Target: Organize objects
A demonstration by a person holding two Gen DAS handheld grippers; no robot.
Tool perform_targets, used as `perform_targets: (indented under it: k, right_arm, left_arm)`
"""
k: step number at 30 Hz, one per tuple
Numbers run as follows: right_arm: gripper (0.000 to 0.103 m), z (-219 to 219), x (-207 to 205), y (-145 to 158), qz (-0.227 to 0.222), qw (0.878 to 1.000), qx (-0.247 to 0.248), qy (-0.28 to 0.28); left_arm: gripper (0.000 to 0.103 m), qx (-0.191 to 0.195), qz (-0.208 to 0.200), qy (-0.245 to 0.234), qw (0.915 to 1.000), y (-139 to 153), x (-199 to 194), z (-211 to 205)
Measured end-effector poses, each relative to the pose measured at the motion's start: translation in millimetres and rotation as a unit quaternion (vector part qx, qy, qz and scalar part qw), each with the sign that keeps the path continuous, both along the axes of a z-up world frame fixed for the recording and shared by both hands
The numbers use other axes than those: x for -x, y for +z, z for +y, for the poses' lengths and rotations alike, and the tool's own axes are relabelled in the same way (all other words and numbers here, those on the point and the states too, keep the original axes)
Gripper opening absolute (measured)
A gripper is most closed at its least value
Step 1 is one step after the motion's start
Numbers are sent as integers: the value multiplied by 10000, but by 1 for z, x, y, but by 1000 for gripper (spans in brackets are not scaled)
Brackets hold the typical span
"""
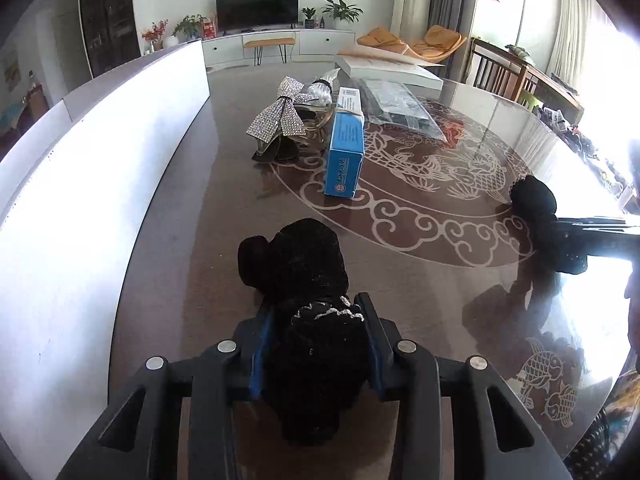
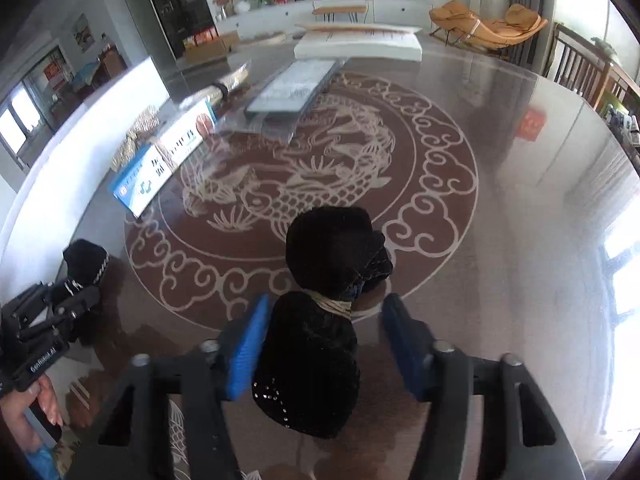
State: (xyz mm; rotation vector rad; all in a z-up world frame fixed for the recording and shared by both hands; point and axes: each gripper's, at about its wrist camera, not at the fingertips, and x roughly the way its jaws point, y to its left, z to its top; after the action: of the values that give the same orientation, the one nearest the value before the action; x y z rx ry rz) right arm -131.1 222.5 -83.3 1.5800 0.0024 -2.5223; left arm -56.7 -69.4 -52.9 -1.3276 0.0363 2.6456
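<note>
Left hand-held gripper point(image 1: 316, 344) is clamping a black velvet pouch point(image 1: 304, 276) low over the tabletop point(image 1: 420, 280). Right hand-held gripper point(image 2: 324, 344) is standing apart around a second pouch point(image 2: 320, 320). Blue box point(image 1: 344, 152), rhinestone bow point(image 1: 284, 112) are waiting unsorted; task looks early.

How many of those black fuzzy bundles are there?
2. One black bundle sits between the left gripper fingers; the other black bundle lies between the right gripper fingers.
</note>
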Motion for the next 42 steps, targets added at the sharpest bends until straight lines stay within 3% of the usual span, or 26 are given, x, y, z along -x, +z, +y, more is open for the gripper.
perform_targets:
  k: [2,8,12,14,18,21,22,23,25,29,30,32,35,39,41,42]
  right_arm:
    - [29,-7,-9,10,147,9997,-183,119]
    - [29,-68,-34,68,642,9926,609,833]
    - [29,-158,-41,117,985,9746,1099,1685]
    - [29,-208,-44,137,1122,9619,1280,2138]
    - [29,-306,-41,150,1156,9406,1452,2844]
    - [36,-363,-33,137,963,9330,1553,3100]
    - [53,-376,-30,129,824,9335,1570,3115]
    - [66,-383,-27,122,746,9361,1552,3068]
    - [67,-382,-29,111,767,9394,1548,2963]
    - [69,-338,-47,102,1255,9404,1446,2810]
    - [71,-320,-53,99,1450,9414,1350,2731]
    - [85,-281,-62,89,1817,9456,1047,2489]
    - [89,-214,-68,63,2100,9556,391,2031]
    - [89,-127,-56,25,1697,9760,-257,1338]
    - [89,-92,-53,18,1550,9827,-230,991]
    - [89,-79,-49,18,1504,9848,-194,851]
  left_arm:
    - [38,-235,147,-34,9996,14,-13,-6]
    - [38,-797,773,100,9938,85,-59,-47]
    - [38,-715,1155,575,9891,128,-68,-107]
    - [38,-455,1253,939,9866,139,-65,-144]
    - [38,18,980,1659,9812,132,-46,-219]
    - [52,371,327,2073,9770,104,-25,-260]
    - [68,463,108,2170,9750,92,-18,-269]
    - [74,527,-45,2259,9727,81,-15,-277]
    - [74,661,-193,2402,9683,68,-16,-284]
    - [74,625,83,2533,9653,63,-37,-279]
    - [74,547,157,2529,9658,64,-43,-274]
    - [74,343,336,2409,9694,69,-54,-258]
    - [74,40,645,2010,9775,84,-67,-220]
    - [77,-286,1009,1108,9883,107,-78,-143]
    - [96,-423,1131,666,9904,112,-81,-102]
    - [101,-505,1147,455,9911,109,-82,-82]
